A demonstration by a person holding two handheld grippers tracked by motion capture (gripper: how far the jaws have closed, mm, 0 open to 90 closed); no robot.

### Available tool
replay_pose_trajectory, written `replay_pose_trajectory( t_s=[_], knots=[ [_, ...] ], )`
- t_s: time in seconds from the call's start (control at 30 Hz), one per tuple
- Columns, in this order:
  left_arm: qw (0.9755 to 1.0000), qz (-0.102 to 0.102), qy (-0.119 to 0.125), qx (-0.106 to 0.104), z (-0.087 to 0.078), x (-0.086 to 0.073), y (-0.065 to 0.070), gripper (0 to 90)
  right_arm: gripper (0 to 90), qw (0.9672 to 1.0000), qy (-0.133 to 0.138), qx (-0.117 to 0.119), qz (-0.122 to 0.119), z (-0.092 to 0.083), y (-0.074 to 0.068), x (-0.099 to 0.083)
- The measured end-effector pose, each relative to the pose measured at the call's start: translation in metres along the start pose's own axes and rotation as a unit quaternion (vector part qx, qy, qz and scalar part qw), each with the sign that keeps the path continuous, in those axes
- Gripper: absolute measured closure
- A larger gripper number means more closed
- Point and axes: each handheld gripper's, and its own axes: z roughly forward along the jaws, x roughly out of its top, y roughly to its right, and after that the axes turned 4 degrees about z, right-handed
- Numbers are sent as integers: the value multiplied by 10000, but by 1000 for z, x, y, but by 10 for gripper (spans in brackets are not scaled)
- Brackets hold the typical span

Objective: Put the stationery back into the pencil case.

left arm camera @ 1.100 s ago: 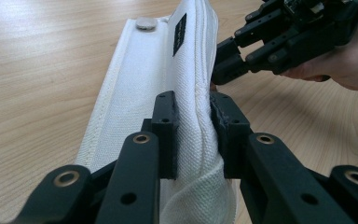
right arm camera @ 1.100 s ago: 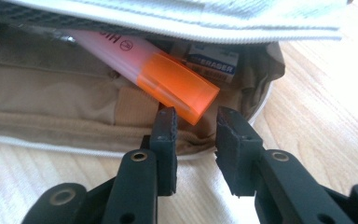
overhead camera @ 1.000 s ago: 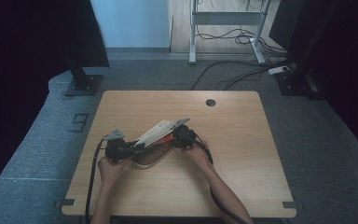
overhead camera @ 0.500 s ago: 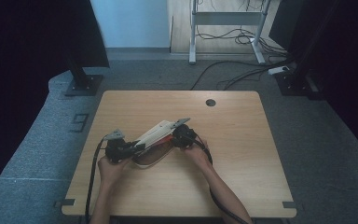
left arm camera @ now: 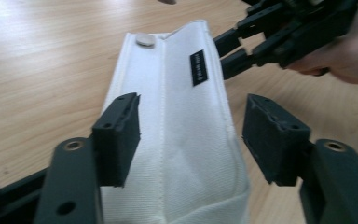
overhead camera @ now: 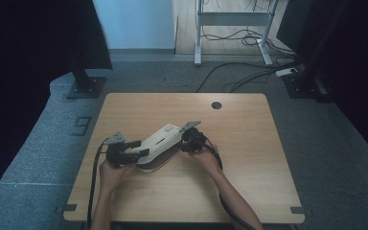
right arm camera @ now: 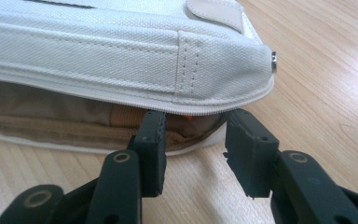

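Note:
A white canvas pouch (overhead camera: pixel 160 140) lies slantwise on the wooden table (overhead camera: pixel 239 158), its zip undone along one side. In the left gripper view the pouch (left arm camera: pixel 177 93) carries a small black label and a metal snap. My left gripper (left arm camera: pixel 191 116) has just been opening; its jaws straddle the pouch's near end, and the right pad stands off the cloth. My right gripper (right arm camera: pixel 193 133) has also been opening. It sits at the other end, fingertips under the unzipped edge (right arm camera: pixel 214 105), with tan lining showing inside. In the high view the left gripper (overhead camera: pixel 136 149) and right gripper (overhead camera: pixel 186 139) flank the pouch.
A round cable hole (overhead camera: pixel 216 105) sits near the table's far edge. A black cable (overhead camera: pixel 96 165) trails from the left gripper off the near edge. On the floor beyond stand a dark stand base (overhead camera: pixel 84 86), a metal frame (overhead camera: pixel 230 28) and loose cables.
Both hands and the pouch stay almost where they were. The left jaws look wider apart around the pouch's end.

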Motion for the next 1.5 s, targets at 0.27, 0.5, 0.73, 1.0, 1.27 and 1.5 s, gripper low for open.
replay_pose_trajectory(
  t_s=[0.27,0.5,0.73,1.0,1.27,1.5],
  knots=[
    [9996,59,-91,242,3,-1,0,251,534,10000,51,-9,6,-12,3,-7],
    [9987,319,-269,299,5,-2,4,187,424,9998,111,135,85,-26,6,-12],
    [9973,359,-494,399,11,-4,6,160,373,9997,165,175,22,-40,4,-19],
    [9975,202,75,667,-11,0,3,156,359,9996,182,213,-5,-55,5,-30],
    [9947,23,-419,942,-1,-14,-8,152,343,9997,146,199,22,-70,9,-50],
    [9924,137,-846,885,17,-22,-6,150,331,9997,195,59,130,-92,18,-67]
  ],
)
